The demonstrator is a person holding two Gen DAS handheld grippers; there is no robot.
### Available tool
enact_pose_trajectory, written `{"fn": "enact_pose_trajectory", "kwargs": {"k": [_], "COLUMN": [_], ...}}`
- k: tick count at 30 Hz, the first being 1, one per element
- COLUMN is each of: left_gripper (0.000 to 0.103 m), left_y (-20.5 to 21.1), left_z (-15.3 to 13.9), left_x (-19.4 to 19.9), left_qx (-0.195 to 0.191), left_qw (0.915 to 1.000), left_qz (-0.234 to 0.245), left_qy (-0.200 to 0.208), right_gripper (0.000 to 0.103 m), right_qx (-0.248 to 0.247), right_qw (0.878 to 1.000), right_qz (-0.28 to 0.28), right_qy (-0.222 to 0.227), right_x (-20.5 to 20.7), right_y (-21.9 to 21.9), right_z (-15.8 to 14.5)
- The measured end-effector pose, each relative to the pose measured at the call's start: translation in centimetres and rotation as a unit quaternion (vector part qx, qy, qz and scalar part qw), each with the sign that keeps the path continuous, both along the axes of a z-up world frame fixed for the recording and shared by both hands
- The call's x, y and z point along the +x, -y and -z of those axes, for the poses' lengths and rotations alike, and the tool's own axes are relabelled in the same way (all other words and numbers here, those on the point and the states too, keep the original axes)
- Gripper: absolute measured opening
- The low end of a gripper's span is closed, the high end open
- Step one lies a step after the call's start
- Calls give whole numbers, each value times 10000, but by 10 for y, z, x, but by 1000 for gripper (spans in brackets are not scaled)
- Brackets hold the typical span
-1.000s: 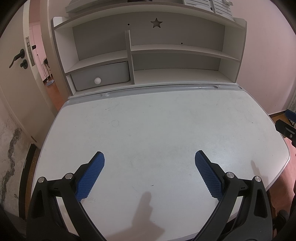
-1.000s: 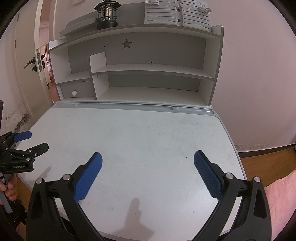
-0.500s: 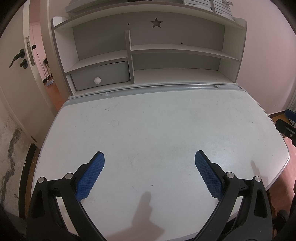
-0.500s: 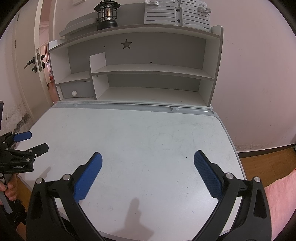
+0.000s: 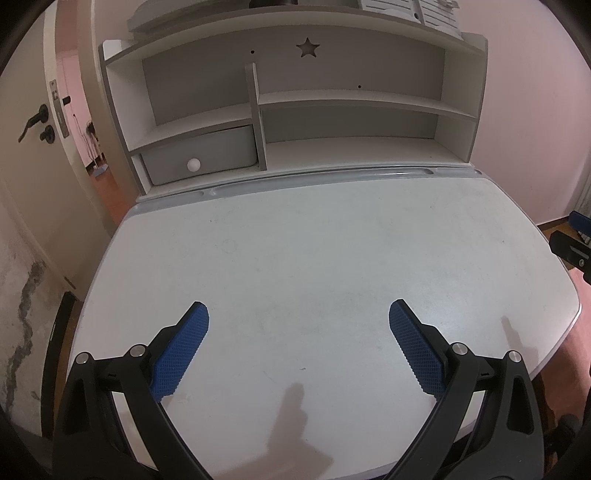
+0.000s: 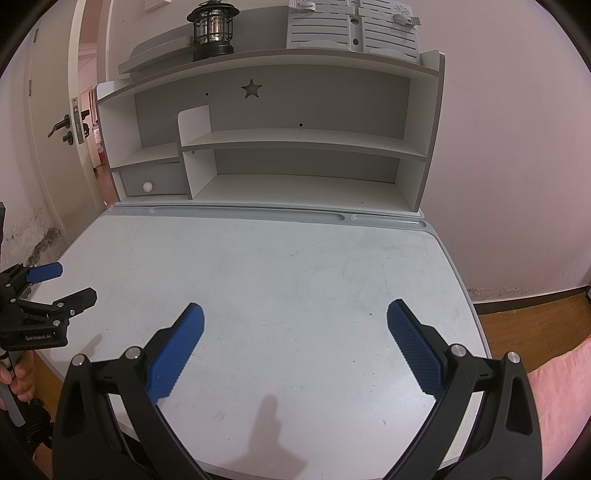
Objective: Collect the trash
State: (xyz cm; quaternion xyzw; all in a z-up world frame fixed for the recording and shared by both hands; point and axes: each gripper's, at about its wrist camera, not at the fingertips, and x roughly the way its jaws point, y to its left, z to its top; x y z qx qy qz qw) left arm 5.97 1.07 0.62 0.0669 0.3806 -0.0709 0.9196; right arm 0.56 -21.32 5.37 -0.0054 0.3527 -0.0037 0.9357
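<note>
No trash shows in either view. My left gripper (image 5: 297,314) is open and empty, held over the near part of the white desk top (image 5: 314,251). My right gripper (image 6: 293,314) is open and empty over the same desk top (image 6: 277,266). The left gripper also shows at the left edge of the right wrist view (image 6: 61,282), jaws apart. A black and blue part of the right gripper shows at the right edge of the left wrist view (image 5: 572,247).
A white and grey shelf unit (image 6: 295,147) stands at the desk's back, with a small grey drawer (image 5: 201,157) at its lower left. A black lantern (image 6: 212,29) and grey slatted panels (image 6: 352,27) sit on top. An open door (image 5: 33,122) is at the left. Wooden floor (image 6: 535,314) lies to the right.
</note>
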Motion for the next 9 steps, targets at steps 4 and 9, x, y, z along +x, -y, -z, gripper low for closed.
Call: {"fn": "enact_pose_trajectory", "kwargs": {"k": [4, 9], "left_gripper": [95, 95], "left_y": [-2, -2], "left_z": [-1, 0], "left_x": [1, 2], "left_qx": [-56, -77], "left_qw": [9999, 9999], "left_qz": [-68, -72], "left_qy": [-53, -92], "right_gripper": [96, 96], "right_qx": [6, 1], "right_qw": [10000, 10000], "right_qz": [5, 4], "right_qy": [1, -1], "right_x": [0, 0], "right_y": [0, 0], "right_z": [0, 0]}}
